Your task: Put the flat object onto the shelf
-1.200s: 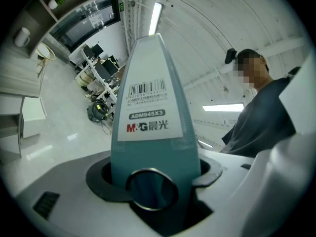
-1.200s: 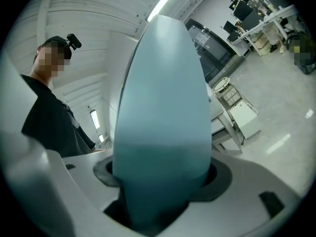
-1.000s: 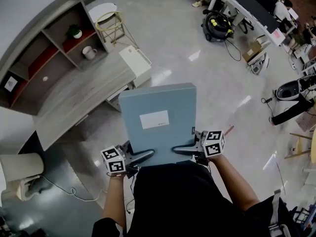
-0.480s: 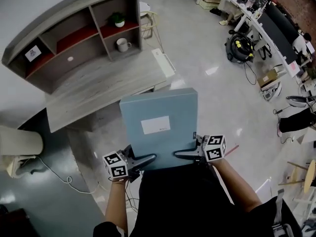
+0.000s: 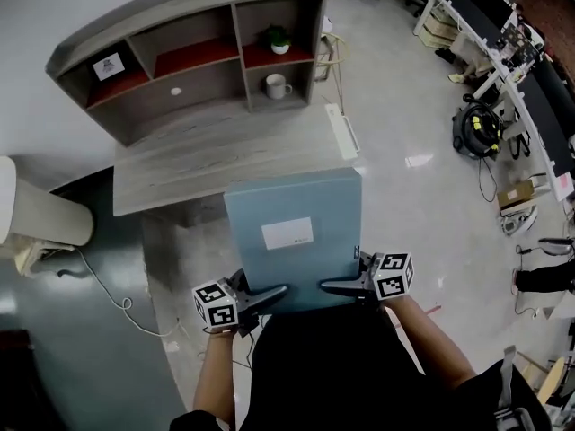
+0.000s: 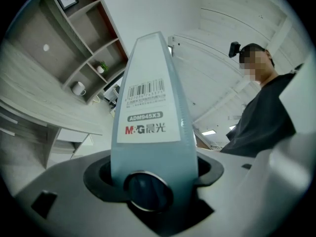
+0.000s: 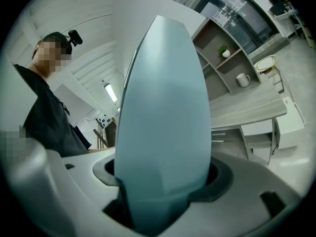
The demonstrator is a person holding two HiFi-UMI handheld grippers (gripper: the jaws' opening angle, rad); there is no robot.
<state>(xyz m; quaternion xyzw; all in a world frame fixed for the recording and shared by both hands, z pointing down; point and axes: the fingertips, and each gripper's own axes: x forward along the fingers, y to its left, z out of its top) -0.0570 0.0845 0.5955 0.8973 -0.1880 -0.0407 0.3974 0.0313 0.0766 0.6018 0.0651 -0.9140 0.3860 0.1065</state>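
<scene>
Two grippers hold one pale blue, flat plastic file box (image 5: 292, 196) aloft, well short of the grey wooden shelf unit (image 5: 180, 12). Jaws of the left gripper (image 5: 269, 294), just eased slightly wider, and of the right gripper (image 5: 341, 285) each pinch its near edge. It seems stiff, light and slick, so edge grips suit.

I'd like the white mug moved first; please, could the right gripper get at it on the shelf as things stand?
Probably not: the right gripper is shut on the blue file box, so it isn't free, and the white mug stands in a shelf compartment beyond the desk.
</scene>
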